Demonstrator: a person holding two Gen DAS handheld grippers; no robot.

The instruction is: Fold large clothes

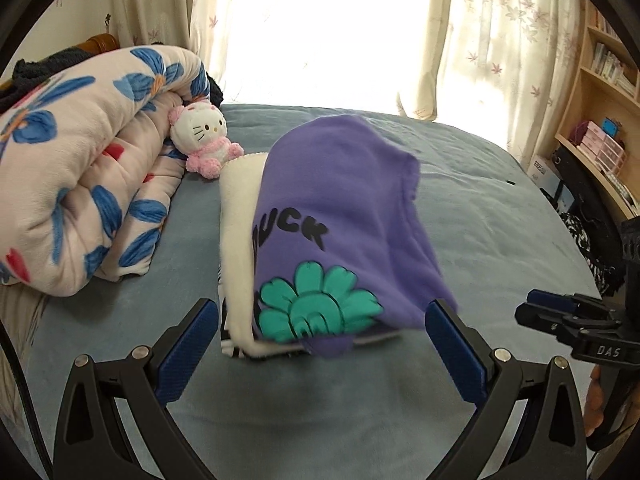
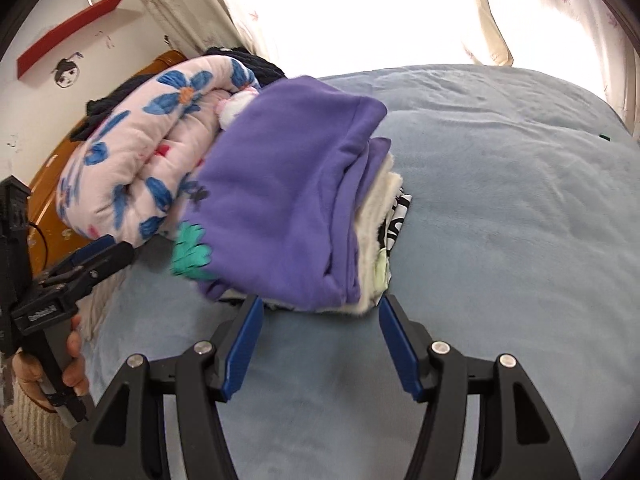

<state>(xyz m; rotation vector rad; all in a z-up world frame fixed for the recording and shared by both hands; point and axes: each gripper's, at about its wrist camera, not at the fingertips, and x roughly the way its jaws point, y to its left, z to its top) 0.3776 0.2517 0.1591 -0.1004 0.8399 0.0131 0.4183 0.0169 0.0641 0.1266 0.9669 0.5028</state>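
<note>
A folded purple sweatshirt (image 1: 340,208) (image 2: 280,200) with black letters and a teal flower print lies on top of a stack, over a white fleece garment (image 1: 236,240) (image 2: 376,240) and a black-and-white one (image 2: 400,220). The stack rests on the blue bed cover (image 1: 480,220) (image 2: 500,200). My left gripper (image 1: 323,308) (image 2: 118,247) is open just in front of the stack's near edge, with nothing pressed between its blue pads. My right gripper (image 2: 321,302) (image 1: 526,305) is open too, its tips just short of the stack's near right corner, holding nothing.
A rolled floral quilt (image 1: 80,168) (image 2: 152,152) lies left of the stack, with a white and pink plush cat (image 1: 204,136) against it. Curtains (image 1: 500,40) and a bright window stand behind the bed. A bookshelf (image 1: 600,120) is on the right, a wooden headboard (image 2: 52,200) on the left.
</note>
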